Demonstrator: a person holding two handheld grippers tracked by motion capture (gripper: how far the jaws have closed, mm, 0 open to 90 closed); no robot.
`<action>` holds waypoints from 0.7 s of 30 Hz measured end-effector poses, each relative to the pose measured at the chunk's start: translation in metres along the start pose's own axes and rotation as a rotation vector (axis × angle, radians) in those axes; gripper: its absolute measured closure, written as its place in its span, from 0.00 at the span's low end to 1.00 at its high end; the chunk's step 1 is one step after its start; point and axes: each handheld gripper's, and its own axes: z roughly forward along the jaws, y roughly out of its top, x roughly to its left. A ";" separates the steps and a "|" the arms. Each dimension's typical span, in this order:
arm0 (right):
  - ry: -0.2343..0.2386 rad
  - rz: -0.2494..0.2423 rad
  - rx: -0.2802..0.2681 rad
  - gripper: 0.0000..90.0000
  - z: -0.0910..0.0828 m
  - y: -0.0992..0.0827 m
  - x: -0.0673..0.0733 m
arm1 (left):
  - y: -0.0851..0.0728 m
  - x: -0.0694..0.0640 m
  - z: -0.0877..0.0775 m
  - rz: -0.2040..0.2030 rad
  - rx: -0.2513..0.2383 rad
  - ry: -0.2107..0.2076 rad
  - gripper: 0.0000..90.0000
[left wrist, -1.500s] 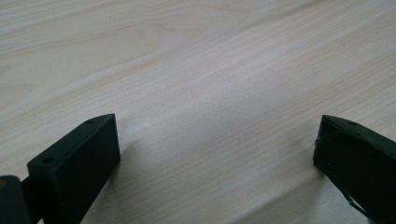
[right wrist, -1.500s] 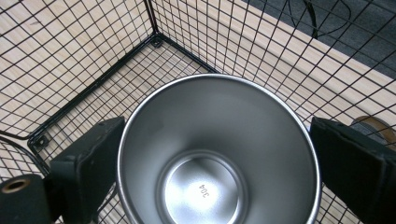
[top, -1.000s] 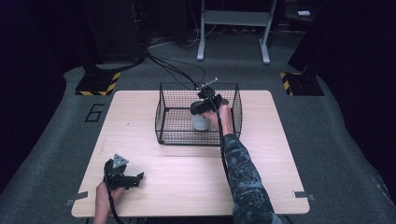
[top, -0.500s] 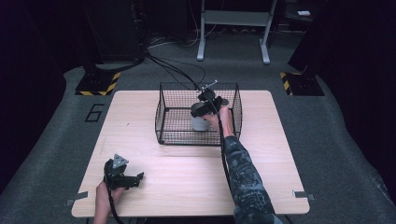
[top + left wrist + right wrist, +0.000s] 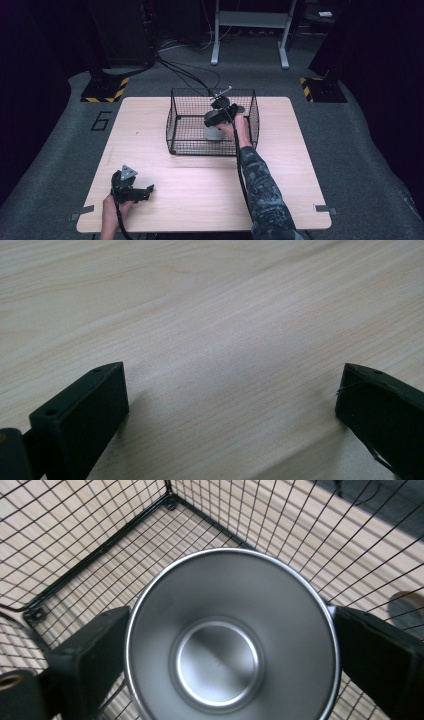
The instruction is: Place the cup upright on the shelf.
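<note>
Near left, the left gripper (image 5: 134,191) rests on the pale wood-grain table (image 5: 200,185), its black jaws spread wide with nothing between them. Farther off, the right gripper (image 5: 218,113) reaches down into the black wire basket (image 5: 180,127), jaws pressed against both sides of a smooth, round steel cup (image 5: 230,645). The cup stands upright, mouth up, at the basket's right side. A "6" (image 5: 101,120) is marked on the grey floor to the left.

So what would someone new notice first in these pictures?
Probably the black wire basket at the far middle of the table, where the right gripper has its fingers on either side of a shiny metal cup. The left gripper rests open at the near-left corner.
</note>
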 end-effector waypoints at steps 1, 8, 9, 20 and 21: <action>0.009 0.011 0.008 0.00 -0.001 0.000 0.000 | 0.000 0.000 0.000 0.000 0.000 0.000 0.01; 0.023 0.022 -0.025 0.00 -0.015 0.000 -0.001 | 0.000 0.000 0.000 0.003 -0.003 0.002 0.01; 0.024 0.021 -0.032 0.00 -0.019 0.000 -0.001 | 0.000 0.000 0.000 0.001 -0.004 0.002 0.01; 0.048 -0.032 -0.116 0.00 -0.077 -0.014 0.013 | 0.000 0.000 0.001 -0.010 -0.011 0.001 0.01; 0.044 -0.039 -0.127 0.00 -0.081 -0.016 0.015 | 0.000 -0.001 0.001 -0.011 -0.011 0.001 0.01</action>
